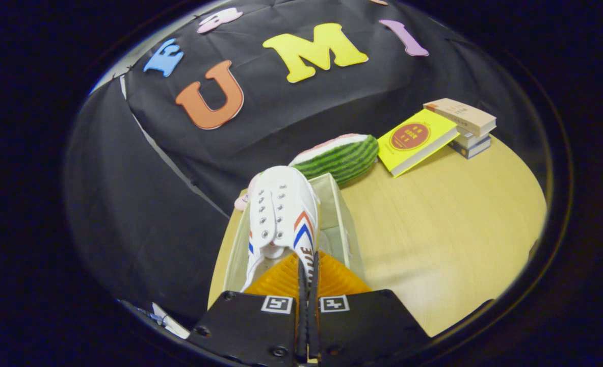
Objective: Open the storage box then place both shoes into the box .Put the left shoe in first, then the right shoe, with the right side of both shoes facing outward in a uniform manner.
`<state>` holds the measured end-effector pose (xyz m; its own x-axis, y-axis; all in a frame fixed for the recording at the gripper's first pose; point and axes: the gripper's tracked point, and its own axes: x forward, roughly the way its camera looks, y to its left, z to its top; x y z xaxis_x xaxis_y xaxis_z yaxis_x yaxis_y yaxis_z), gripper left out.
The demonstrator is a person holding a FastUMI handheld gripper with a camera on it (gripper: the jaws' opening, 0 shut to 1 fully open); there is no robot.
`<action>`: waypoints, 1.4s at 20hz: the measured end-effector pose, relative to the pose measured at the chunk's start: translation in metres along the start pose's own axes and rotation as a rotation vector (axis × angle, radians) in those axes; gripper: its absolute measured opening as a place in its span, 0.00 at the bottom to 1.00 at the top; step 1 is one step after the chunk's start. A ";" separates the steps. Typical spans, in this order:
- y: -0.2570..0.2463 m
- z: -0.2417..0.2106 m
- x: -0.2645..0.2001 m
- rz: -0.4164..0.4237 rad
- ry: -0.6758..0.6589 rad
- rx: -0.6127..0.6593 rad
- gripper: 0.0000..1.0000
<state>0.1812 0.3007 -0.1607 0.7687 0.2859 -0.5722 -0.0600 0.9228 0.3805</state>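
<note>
A round, pale wooden table (434, 224) spreads from the centre toward 4 o'clock, backed by black cloth. On it, just ahead of the gripper (307, 270), stands an open, cream-coloured fabric storage box (343, 219), its long side running away toward 12 o'clock. A white canvas sneaker (281, 214) with red and blue stripes on its side hangs over the box opening, toe pointing toward 12 o'clock, lace eyelets facing up. The gripper's 2 fingers are pressed close together on the shoe's heel edge, holding it with almost no gap between them. Beyond the box, at about 1 o'clock from the shoe, lies a plush watermelon slice (339, 155) with a green striped rind. Farther out toward 2 o'clock, a yellow book (416, 140) with a red circle leans against a small stack of 3 books (465, 127).
</note>
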 end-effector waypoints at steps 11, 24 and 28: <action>-0.017 0.023 -0.027 -0.102 -0.242 -0.339 1.00; -0.066 0.052 -0.168 -0.174 -0.488 -0.369 1.00; -0.079 0.050 -0.228 -0.244 -0.648 -0.371 1.00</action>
<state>0.0428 0.1493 -0.0241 0.9989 -0.0378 -0.0271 0.0369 0.9987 -0.0346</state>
